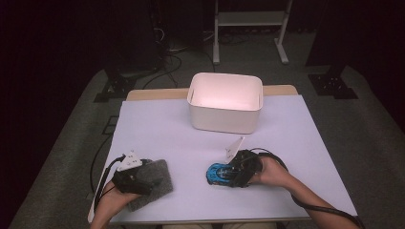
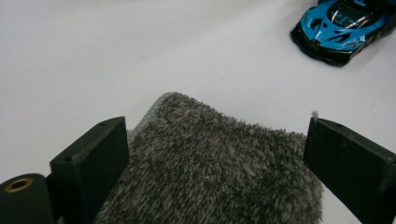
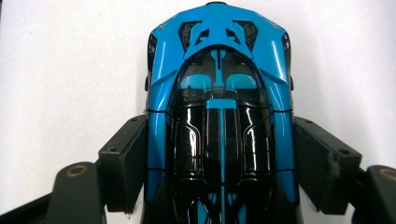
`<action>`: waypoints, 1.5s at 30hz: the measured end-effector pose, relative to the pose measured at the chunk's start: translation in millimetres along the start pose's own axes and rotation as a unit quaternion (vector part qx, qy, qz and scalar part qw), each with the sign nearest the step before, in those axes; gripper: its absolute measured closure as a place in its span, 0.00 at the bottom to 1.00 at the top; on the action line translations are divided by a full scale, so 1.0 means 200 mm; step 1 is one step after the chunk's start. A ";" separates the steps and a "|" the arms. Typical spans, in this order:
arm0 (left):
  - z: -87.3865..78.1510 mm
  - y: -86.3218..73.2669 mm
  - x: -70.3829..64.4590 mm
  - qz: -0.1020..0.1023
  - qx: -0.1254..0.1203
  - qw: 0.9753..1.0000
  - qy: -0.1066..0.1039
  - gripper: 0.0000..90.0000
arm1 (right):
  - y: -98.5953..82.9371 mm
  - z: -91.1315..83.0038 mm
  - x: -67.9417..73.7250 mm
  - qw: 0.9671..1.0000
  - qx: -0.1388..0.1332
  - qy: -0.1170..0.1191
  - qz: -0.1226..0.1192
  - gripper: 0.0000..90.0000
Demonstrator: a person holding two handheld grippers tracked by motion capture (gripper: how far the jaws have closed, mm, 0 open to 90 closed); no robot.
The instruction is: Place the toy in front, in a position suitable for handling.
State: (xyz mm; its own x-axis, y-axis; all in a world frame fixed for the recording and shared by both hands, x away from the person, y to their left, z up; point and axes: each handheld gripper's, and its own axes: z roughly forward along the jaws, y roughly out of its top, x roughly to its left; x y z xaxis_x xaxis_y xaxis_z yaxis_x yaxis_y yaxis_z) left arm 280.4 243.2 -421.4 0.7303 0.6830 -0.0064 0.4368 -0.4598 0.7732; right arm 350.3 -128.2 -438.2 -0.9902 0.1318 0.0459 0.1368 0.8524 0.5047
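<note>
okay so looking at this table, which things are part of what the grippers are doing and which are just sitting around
In use:
- blue toy car, clamped on both sides by the right gripper
- grey fuzzy pad, lying between the open jaws of the left gripper

Just there:
- white bin, at the far side of the table, untouched
- white metal stand on the floor beyond

Bright overhead light on the table, dark surroundings, glare inside the bin.
</note>
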 end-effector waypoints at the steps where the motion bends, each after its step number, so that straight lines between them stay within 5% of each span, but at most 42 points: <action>1: 0.00 0.00 0.00 0.003 0.001 1.000 -0.002 0.09 | -0.01 0.00 0.00 1.000 -0.006 0.001 0.004 0.28; 7: 0.02 0.00 -0.01 0.014 0.007 1.000 -0.014 0.10 | -0.04 -0.03 -0.01 0.999 -0.036 0.020 0.031 0.21; 20: 0.07 0.00 -0.04 0.059 0.030 0.996 -0.052 0.24 | -0.16 -0.13 0.01 0.996 -0.078 0.003 0.045 0.16; 25: 0.10 -0.01 -0.04 0.054 0.050 0.996 -0.059 0.27 | -0.21 -0.15 0.02 0.995 -0.088 -0.003 0.051 0.17; 27: 0.13 -0.03 -0.04 0.065 0.072 0.994 -0.057 0.42 | -0.24 -0.16 0.01 0.993 -0.106 -0.001 0.058 0.17; 30: 0.14 -0.04 -0.03 0.060 0.072 0.994 -0.055 0.50 | -0.26 -0.16 0.01 0.992 -0.114 -0.001 0.063 0.17; 34: 0.14 -0.03 -0.05 0.070 0.072 0.994 -0.046 0.78 | -0.28 -0.15 0.01 0.991 -0.117 -0.001 0.065 0.17; 39: 0.14 -0.02 -0.05 0.071 0.076 0.994 -0.045 0.87 | -0.28 -0.13 0.02 0.991 -0.114 0.002 0.066 0.16; 45: 0.11 0.05 -0.06 0.038 0.023 0.995 -0.086 0.88 | -0.29 -0.12 0.02 0.991 -0.115 0.000 0.066 0.16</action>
State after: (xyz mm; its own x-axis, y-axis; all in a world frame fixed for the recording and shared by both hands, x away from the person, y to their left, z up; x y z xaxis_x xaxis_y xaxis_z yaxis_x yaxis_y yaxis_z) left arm 287.1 218.5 -427.6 0.8395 0.5401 -0.0593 0.3966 -0.5346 0.7463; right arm 337.6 -189.7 -447.1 -0.9644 0.2334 0.1247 0.2546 0.6906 0.6769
